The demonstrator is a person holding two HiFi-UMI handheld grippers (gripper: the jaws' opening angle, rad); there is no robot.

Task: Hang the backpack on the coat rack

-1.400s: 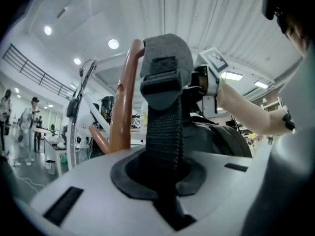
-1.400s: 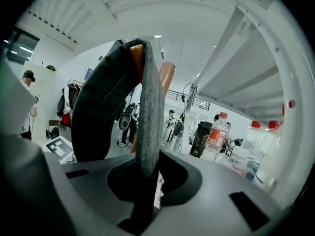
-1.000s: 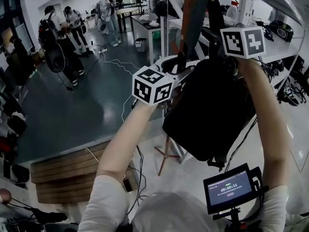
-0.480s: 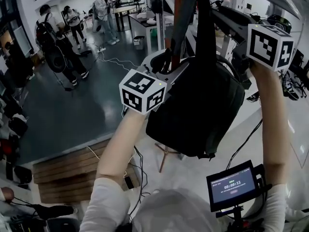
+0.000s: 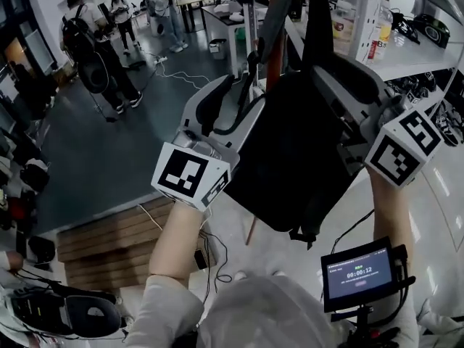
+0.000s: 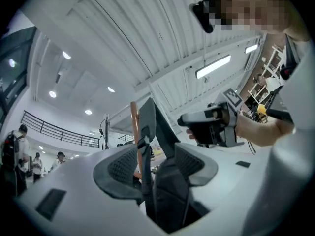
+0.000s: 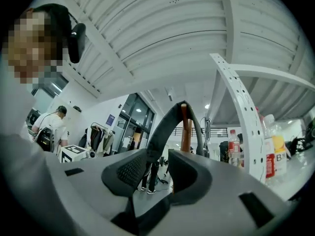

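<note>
Grips the black backpack [image 5: 297, 151] with the left gripper [image 6: 156, 154], high against the coat rack's wooden pole [image 7: 186, 132]; keeps the right gripper [image 7: 157, 166] jaws apart around a strap [image 7: 165, 124] looped over the pole top

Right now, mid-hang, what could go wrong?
1. The strap arches by the coat rack pole top, but seating is unclear; letting go may drop the backpack.
2. The right gripper has jaws apart around the strap, so the left gripper, shut on the backpack, likely carries it; it could slip.
</note>
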